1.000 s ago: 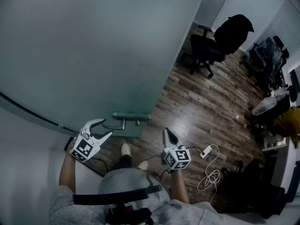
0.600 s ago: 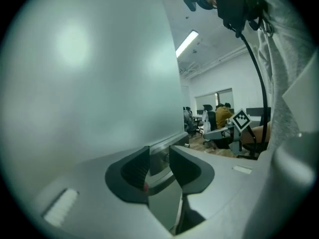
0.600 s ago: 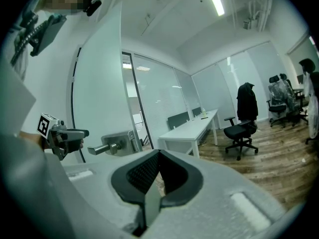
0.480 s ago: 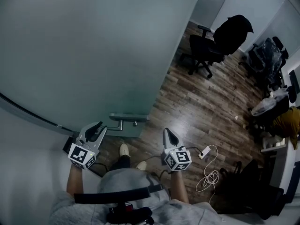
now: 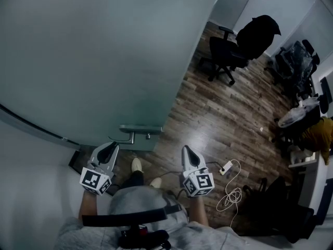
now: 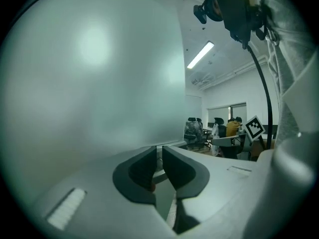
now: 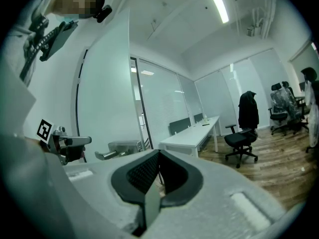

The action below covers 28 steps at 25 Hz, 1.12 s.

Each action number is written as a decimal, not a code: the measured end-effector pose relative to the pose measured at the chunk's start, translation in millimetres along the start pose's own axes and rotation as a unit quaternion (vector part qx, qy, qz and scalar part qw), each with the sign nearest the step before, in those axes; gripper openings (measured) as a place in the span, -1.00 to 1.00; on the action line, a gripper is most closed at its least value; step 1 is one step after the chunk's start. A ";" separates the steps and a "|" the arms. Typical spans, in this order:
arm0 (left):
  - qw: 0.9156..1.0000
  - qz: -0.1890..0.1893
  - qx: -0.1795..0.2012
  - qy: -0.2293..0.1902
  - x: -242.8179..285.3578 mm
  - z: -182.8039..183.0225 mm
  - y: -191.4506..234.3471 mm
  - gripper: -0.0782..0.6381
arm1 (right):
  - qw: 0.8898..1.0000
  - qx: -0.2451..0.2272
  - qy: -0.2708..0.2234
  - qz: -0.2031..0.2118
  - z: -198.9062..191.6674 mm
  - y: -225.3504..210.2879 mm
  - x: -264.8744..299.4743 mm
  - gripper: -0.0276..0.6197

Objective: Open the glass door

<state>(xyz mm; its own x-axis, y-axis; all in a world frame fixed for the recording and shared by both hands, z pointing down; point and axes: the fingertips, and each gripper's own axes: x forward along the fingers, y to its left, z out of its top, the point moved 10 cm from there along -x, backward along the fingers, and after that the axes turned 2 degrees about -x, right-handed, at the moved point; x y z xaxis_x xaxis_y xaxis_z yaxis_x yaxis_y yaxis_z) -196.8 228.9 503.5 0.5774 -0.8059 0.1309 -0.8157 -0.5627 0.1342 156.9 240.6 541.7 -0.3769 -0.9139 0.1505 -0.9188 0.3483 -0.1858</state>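
The frosted glass door [image 5: 104, 51] fills the upper left of the head view, with its metal lever handle [image 5: 139, 129] near the door's lower edge. My left gripper [image 5: 111, 147] sits just below and left of the handle, not touching it. Its jaws are closing, with a narrow gap and nothing between them [image 6: 160, 156]. My right gripper [image 5: 186, 151] hangs to the right of the handle, over the floor, shut and empty [image 7: 159, 156]. In the right gripper view, the handle [image 7: 117, 151] and the left gripper [image 7: 67, 146] appear at the left, in front of the door [image 7: 107, 103].
A black office chair [image 5: 234, 46] with a dark jacket stands beyond the door's edge. More chairs and clutter [image 5: 302, 72] line the right side. A power strip with a white cable [image 5: 230, 189] lies on the wooden floor [image 5: 218, 113]. The person's shoes [image 5: 136, 165] are below the handle.
The left gripper's jaws have gone from wide open to nearly shut, and it has rolled and drawn back a little from the handle. The right gripper has barely shifted.
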 end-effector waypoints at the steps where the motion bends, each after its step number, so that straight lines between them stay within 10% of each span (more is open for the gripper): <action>1: 1.000 0.001 -0.002 -0.001 -0.8 1.8 -1.8 -0.69 | 1.000 -0.001 -0.001 0.001 1.9 0.8 -2.4 -0.91; 28: 1.000 -0.006 0.030 -0.003 -8.4 9.5 -25.2 -0.77 | 0.999 -0.028 0.010 0.018 11.9 13.1 -25.2 -0.91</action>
<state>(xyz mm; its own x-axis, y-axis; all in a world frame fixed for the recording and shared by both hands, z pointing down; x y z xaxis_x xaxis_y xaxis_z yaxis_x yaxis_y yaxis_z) -181.4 248.1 489.7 0.5875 -0.7996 0.1240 -0.8091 -0.5825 0.0775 155.8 265.7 523.9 -0.4124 -0.8961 0.1640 -0.9092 0.3935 -0.1361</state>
